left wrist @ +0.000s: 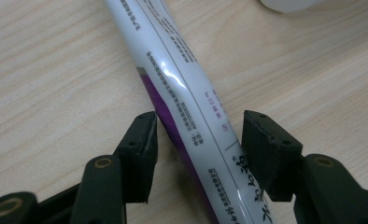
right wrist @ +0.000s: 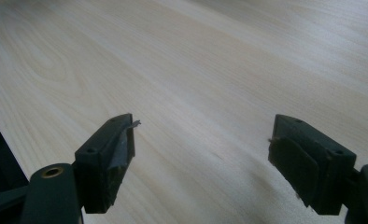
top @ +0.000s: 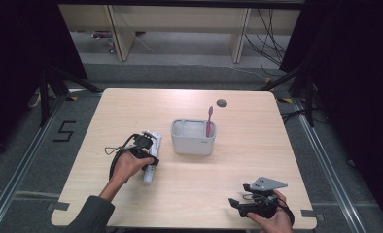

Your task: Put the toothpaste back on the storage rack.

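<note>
left tool (left wrist: pixel 198 135) view: jaws apart astride tube (left wrist: pixel 182 93); high view adds right tool (top: pixel 250 204), open.

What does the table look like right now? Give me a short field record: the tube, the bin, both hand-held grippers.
work surface: light wooden table
tube: white and purple plastic toothpaste tube, lying flat on the table, left of the bin
bin: grey rectangular plastic bin, mid-table, upright
in bin: pink toothbrush, standing, at the bin's right end
left hand-held gripper: jaws either side of the tube, narrow gaps visible, not clamped
right hand-held gripper: jaws wide apart over bare wood, holding nothing, near the table's front right
</note>
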Available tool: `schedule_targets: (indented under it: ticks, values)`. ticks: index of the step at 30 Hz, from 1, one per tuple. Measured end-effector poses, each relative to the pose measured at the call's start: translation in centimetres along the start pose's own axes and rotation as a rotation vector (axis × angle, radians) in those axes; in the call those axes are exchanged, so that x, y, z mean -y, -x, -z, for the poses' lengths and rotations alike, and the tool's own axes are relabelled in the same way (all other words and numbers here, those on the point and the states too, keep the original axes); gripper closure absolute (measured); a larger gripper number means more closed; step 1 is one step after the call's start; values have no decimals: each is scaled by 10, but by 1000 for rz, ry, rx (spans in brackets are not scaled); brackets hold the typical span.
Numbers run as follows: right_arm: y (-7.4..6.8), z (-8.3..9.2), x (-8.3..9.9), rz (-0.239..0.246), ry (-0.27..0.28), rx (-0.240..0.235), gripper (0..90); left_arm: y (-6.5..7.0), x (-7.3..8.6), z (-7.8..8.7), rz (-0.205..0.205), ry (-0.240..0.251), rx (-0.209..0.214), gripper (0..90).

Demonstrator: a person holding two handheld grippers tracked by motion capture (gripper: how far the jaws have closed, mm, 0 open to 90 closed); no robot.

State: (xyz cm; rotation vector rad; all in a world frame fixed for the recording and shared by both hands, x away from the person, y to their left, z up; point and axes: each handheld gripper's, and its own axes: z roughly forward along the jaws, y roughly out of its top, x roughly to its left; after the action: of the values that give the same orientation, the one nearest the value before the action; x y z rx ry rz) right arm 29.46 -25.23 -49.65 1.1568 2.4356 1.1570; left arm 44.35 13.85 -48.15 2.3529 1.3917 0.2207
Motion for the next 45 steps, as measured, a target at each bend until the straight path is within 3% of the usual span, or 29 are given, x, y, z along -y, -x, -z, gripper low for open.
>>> schedule_targets:
  ticks: [7,8,15,17,20,23,27,29,32,35,45]
  values:
    - [-1,1,0,3,2,18,231,0,-1,1,-14,-15,-7,497]
    - [-2,1,0,-17,-5,12,231,-1,-2,1,-18,-23,-6,502]
    - [-1,1,0,2,2,16,231,-1,-4,0,-22,-40,-6,529]
    - [-3,1,0,-29,-13,9,232,-2,-5,-1,-30,-56,-7,543]
    - [-1,1,0,2,1,16,232,-2,-7,-2,-31,-68,-17,559]
    - [-2,0,0,-9,-2,11,232,1,-10,-3,-43,-84,-42,573]
    - [-1,1,0,-6,-5,16,232,0,-14,-4,-54,-104,-46,582]
    - [-1,1,0,-5,-5,15,232,1,-16,-5,-41,-113,-46,587]
    - [-1,1,0,2,2,14,232,-1,-18,-5,-63,-129,-54,596]
    - [-1,1,0,-4,-3,14,232,0,-18,-7,-73,-120,-60,606]
    - [-1,1,0,1,3,12,232,-1,-19,-6,-48,-129,-56,636]
